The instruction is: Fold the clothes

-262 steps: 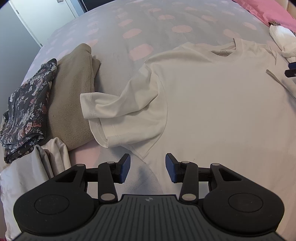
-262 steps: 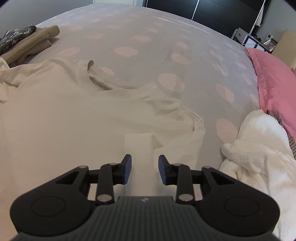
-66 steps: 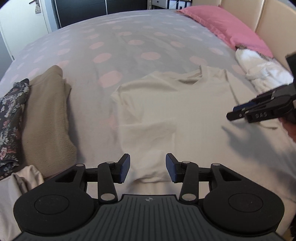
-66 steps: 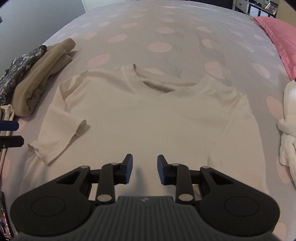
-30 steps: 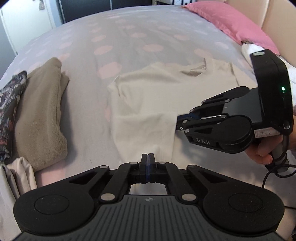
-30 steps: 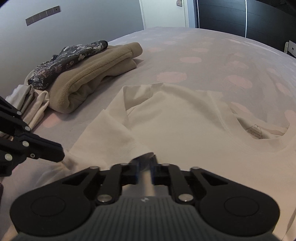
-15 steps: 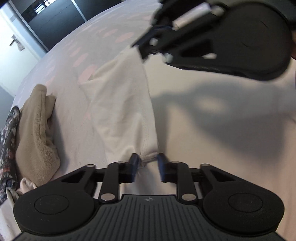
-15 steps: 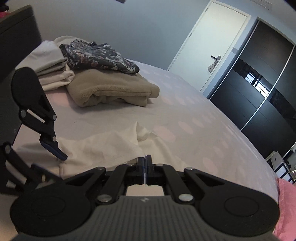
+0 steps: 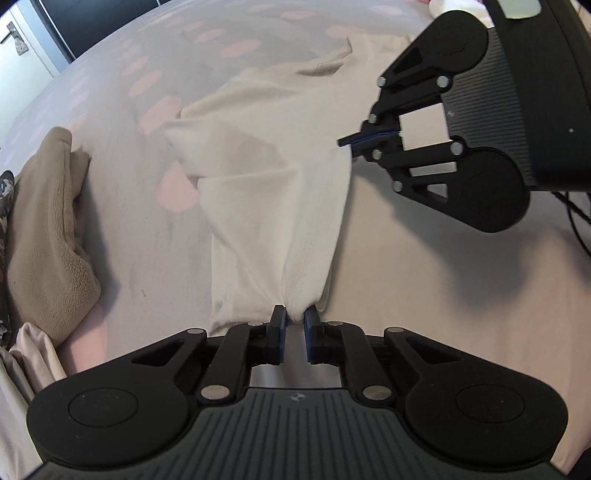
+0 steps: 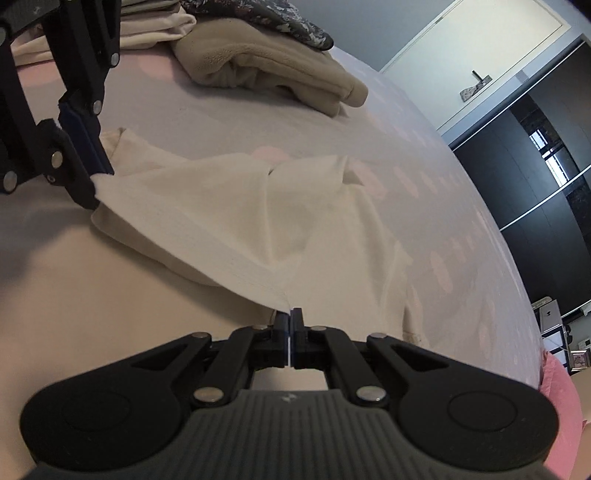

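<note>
A cream T-shirt (image 9: 258, 177) lies on the bedspread, and its left side is lifted into a taut fold. My left gripper (image 9: 295, 314) has a bunched part of that fold between its pads, and its jaws are closing on it. In the right wrist view the left gripper (image 10: 98, 184) holds one end of the stretched T-shirt (image 10: 258, 206) edge. My right gripper (image 10: 290, 314) is shut on the other end. In the left wrist view the right gripper (image 9: 345, 142) pinches the fabric higher up, nearer the collar.
A folded beige fleece (image 9: 44, 229) with a floral garment (image 10: 266, 14) on it lies left of the shirt. Pale folded cloth (image 9: 33, 354) sits nearer. The grey bedspread (image 9: 122, 122) has pink dots. A pink pillow (image 10: 561, 406) and dark wardrobe doors (image 10: 535, 177) are beyond.
My left gripper opened around the shirt's edge and has narrowed on it. My right gripper rolled and pulled the edge taut, lifting the fold off the shirt.
</note>
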{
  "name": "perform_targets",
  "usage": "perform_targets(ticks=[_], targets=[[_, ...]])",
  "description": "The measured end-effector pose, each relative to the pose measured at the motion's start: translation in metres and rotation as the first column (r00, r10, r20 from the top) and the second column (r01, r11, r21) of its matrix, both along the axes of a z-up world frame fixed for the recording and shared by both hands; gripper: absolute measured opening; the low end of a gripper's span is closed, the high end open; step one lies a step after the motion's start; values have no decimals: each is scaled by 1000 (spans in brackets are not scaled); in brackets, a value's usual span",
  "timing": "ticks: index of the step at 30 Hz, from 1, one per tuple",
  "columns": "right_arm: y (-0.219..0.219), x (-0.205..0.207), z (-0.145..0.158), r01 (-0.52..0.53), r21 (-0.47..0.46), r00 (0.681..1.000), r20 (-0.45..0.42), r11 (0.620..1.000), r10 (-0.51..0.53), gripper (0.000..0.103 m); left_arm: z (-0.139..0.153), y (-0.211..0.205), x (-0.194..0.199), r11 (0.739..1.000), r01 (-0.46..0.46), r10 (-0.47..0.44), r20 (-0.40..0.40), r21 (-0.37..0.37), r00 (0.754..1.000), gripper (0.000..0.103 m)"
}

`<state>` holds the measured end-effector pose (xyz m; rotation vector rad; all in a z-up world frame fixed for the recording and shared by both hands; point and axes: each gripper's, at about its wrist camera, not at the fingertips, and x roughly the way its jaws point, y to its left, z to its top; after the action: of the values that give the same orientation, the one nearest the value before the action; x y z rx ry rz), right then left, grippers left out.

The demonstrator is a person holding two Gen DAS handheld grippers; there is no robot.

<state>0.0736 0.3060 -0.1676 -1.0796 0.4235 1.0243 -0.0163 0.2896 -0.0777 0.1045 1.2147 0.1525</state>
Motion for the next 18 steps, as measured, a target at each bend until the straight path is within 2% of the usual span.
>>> perform_targets(ticks=[3, 5, 7, 10, 12, 16, 18], targets=[[-2, 2, -2, 1, -39, 1000, -28, 999, -2, 2, -4, 10, -2, 999, -32, 31, -41, -30, 999, 14], [-6, 8, 4, 7, -49, 998, -58, 999, -10, 3, 2, 15, -8, 999, -29, 27, -35, -42, 999, 18], [-12, 19, 13, 31, -32, 994, -102, 999, -34, 11, 14, 21, -17, 998, -28, 28, 0, -56, 1000, 23], [-20, 39, 32, 113, 34, 978, -180, 993, -105, 12, 34, 28, -32, 999, -30, 33, 71, -42, 997, 38], [-24, 52, 43, 179, 83, 959, -236, 980, -155, 12, 41, 32, -42, 999, -26, 28, 104, -19, 994, 42], [-28, 70, 60, 339, 187, 897, -360, 922, -257, 15, 22, 43, -46, 999, -39, 36, 79, 36, 996, 42], [-28, 75, 65, 393, 223, 864, -421, 892, -275, 16, 11, 49, -42, 998, -41, 37, 78, 55, 996, 42]])
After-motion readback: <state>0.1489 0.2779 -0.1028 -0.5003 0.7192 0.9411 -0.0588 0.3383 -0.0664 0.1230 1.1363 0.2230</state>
